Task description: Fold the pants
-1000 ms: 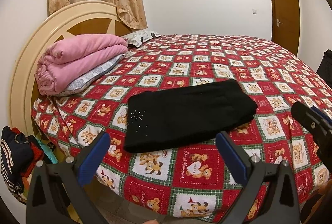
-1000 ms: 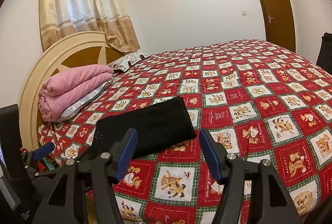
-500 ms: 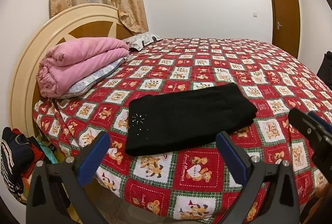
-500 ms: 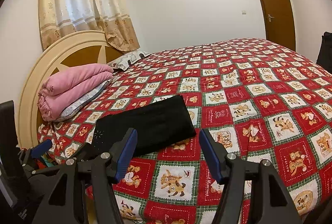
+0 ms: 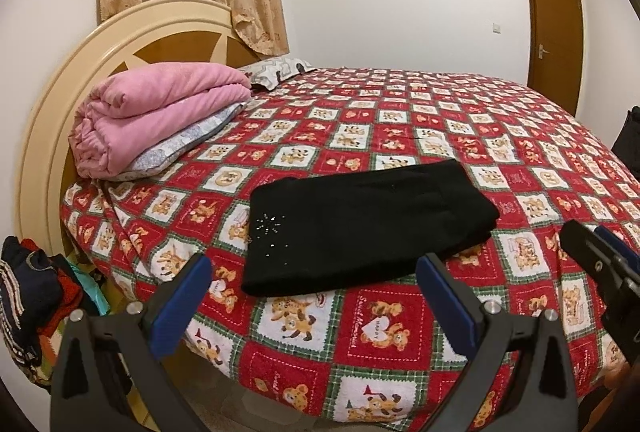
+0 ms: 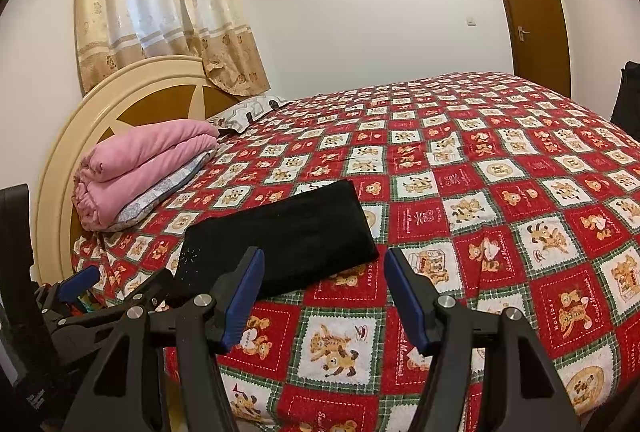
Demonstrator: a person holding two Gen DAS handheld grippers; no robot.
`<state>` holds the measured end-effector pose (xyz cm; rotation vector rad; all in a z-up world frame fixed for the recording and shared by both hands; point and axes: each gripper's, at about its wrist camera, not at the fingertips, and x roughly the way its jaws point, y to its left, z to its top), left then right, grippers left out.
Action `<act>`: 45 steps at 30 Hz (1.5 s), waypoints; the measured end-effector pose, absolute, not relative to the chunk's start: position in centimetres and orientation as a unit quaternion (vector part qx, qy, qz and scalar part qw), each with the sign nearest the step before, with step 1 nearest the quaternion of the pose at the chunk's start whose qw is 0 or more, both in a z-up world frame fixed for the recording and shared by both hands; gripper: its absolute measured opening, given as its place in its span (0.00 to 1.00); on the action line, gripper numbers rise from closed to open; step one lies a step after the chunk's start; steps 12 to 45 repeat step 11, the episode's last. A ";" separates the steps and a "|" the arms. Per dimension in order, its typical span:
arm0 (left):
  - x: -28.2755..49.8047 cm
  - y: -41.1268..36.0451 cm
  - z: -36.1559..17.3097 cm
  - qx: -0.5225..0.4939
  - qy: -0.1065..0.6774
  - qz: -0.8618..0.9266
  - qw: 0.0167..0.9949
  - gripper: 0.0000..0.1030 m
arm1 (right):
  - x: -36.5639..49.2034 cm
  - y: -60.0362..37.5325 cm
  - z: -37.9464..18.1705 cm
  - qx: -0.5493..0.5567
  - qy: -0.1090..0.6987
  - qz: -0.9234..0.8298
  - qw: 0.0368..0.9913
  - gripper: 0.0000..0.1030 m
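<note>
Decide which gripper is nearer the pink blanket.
Left. The left gripper hangs off the bed's near edge, on the pink blanket's side of the pants; the right gripper hangs beyond the pants' far end.

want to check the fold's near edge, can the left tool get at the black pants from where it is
Probably yes. The left tool is open and empty, held just short of the folded black pants, which lie flat near the edge of the bedspread. Nothing lies between them; the right tool is off to the side.
</note>
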<state>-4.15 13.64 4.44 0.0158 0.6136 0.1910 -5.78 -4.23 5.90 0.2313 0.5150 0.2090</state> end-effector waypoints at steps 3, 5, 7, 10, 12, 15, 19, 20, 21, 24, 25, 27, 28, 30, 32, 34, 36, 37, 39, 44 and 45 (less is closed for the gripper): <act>-4.3 13.8 4.4 0.001 0.295 0.076 0.952 1.00 | -5.7 -4.2 5.8 0.114 0.255 0.104 0.955 0.62; -4.4 13.8 4.4 0.000 0.291 0.074 0.954 1.00 | -5.8 -4.2 5.7 0.113 0.256 0.104 0.954 0.62; -4.4 13.8 4.5 0.002 0.291 0.075 0.954 1.00 | -5.8 -4.1 5.7 0.113 0.256 0.104 0.954 0.62; -4.3 13.8 4.5 0.004 0.295 0.076 0.953 1.00 | -5.7 -4.1 5.6 0.114 0.257 0.104 0.954 0.62; -4.2 13.8 4.5 0.004 0.297 0.078 0.952 1.00 | -5.7 -4.2 5.6 0.114 0.257 0.104 0.954 0.62; -4.2 13.8 4.5 0.004 0.297 0.078 0.952 1.00 | -5.7 -4.2 5.6 0.114 0.257 0.104 0.954 0.62; -4.2 13.8 4.5 0.004 0.297 0.078 0.952 1.00 | -5.7 -4.2 5.6 0.114 0.257 0.104 0.954 0.62; -4.2 13.8 4.5 0.004 0.297 0.078 0.952 1.00 | -5.7 -4.2 5.6 0.114 0.257 0.104 0.954 0.62; -4.2 13.8 4.5 0.004 0.297 0.078 0.952 1.00 | -5.7 -4.2 5.6 0.114 0.257 0.104 0.954 0.62; -4.2 13.8 4.5 0.004 0.297 0.078 0.952 1.00 | -5.7 -4.2 5.6 0.114 0.257 0.104 0.954 0.62; -4.2 13.8 4.5 0.004 0.297 0.078 0.952 1.00 | -5.7 -4.2 5.6 0.114 0.257 0.104 0.954 0.62; -4.2 13.8 4.5 0.004 0.297 0.078 0.952 1.00 | -5.7 -4.2 5.6 0.114 0.257 0.104 0.954 0.62; -4.2 13.8 4.5 0.004 0.297 0.078 0.952 1.00 | -5.7 -4.2 5.6 0.114 0.257 0.104 0.954 0.62; -4.2 13.8 4.5 0.004 0.297 0.078 0.952 1.00 | -5.7 -4.2 5.6 0.114 0.257 0.104 0.954 0.62; -4.2 13.8 4.5 0.004 0.297 0.078 0.952 1.00 | -5.7 -4.2 5.6 0.114 0.257 0.104 0.954 0.62; -4.2 13.8 4.5 0.004 0.297 0.078 0.952 1.00 | -5.7 -4.2 5.6 0.114 0.257 0.104 0.954 0.62; -4.2 13.8 4.5 0.004 0.297 0.078 0.952 1.00 | -5.7 -4.2 5.6 0.114 0.257 0.104 0.954 0.62; -4.2 13.8 4.5 0.004 0.297 0.078 0.952 1.00 | -5.7 -4.2 5.6 0.114 0.257 0.104 0.954 0.62; -4.2 13.8 4.5 0.004 0.297 0.078 0.952 1.00 | -5.7 -4.2 5.6 0.114 0.257 0.104 0.954 0.62; -4.2 13.8 4.5 0.004 0.297 0.078 0.952 1.00 | -5.7 -4.2 5.6 0.114 0.257 0.104 0.954 0.62; -4.2 13.8 4.5 0.004 0.297 0.078 0.952 1.00 | -5.7 -4.2 5.6 0.114 0.257 0.104 0.954 0.62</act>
